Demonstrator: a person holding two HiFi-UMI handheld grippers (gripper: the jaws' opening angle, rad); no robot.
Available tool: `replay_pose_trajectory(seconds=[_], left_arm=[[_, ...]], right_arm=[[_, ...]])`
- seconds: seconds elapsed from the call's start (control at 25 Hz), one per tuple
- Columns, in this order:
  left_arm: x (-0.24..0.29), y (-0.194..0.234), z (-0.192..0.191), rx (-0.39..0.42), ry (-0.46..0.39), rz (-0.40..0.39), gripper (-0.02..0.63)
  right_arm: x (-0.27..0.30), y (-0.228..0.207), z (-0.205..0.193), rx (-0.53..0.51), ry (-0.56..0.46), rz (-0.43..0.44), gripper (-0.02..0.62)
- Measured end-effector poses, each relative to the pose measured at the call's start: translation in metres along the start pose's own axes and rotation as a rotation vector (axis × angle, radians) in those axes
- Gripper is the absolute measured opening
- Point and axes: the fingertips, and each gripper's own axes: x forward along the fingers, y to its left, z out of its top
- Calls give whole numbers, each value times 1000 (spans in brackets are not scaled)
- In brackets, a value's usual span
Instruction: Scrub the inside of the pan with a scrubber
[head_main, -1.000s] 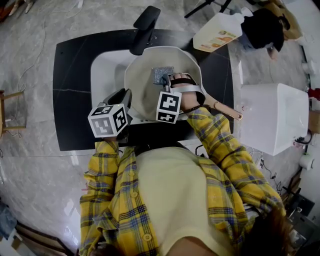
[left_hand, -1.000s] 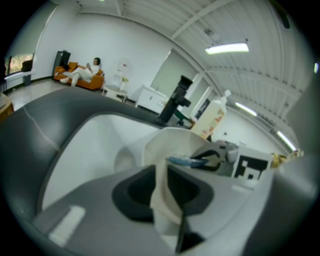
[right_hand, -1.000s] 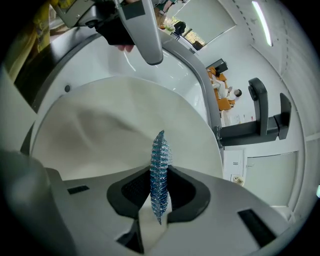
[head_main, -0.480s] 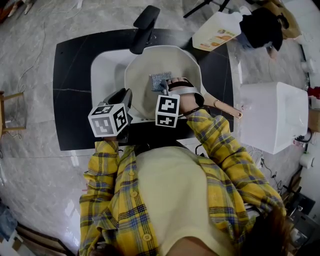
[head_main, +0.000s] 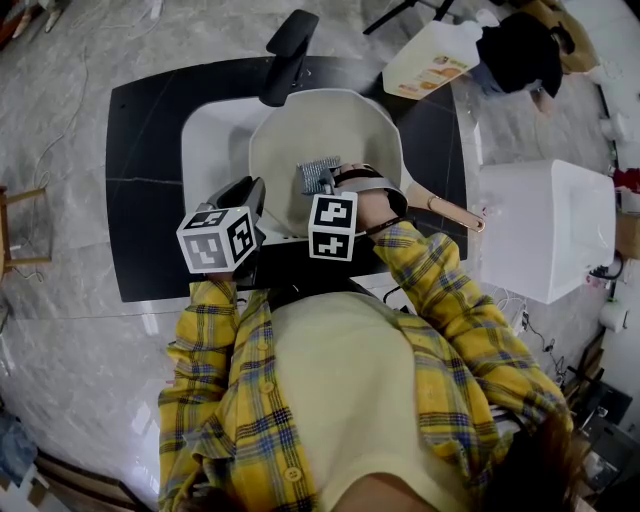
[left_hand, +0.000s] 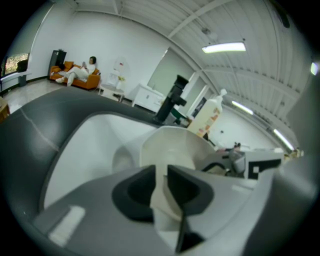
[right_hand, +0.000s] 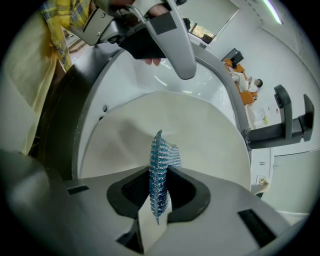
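The right gripper, jaws clamped on the scrubber, has dragged it toward the near rim of the pan. The left gripper pinches the pan's left rim, over the sink.

Bright and even throughout, lit from overhead by ceiling strips. Only soft, faint shadows. Mild sheen on the floor; small glints on the sink wall. Close to washed out on the pale pan. Strongly bowed by fisheye, with black corners in both gripper views. Blurred in the left gripper view's near foreground; crisp on the scrubber.
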Motion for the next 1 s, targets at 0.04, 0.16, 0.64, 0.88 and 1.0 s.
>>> replay_pose_trajectory(seconds=[0.04, 0.16, 0.64, 0.88, 1.0], left_arm=[[0, 0, 0, 0, 0, 0, 74], [-1, 1, 0, -1, -2, 0, 74], [-9, -1, 0, 6, -14, -8, 74], [-13, -6, -2, 20, -11, -17, 74], [-15, -8, -2, 23, -13, -20, 74]], right_arm=[[0, 3, 1, 1, -2, 12, 83], [-2, 10, 2, 1, -5, 46, 83], [-12, 40, 12, 40, -39, 173, 83], [-22, 47, 23, 161, -112, 251, 83], [-28, 49, 27, 232, -146, 290, 83]])
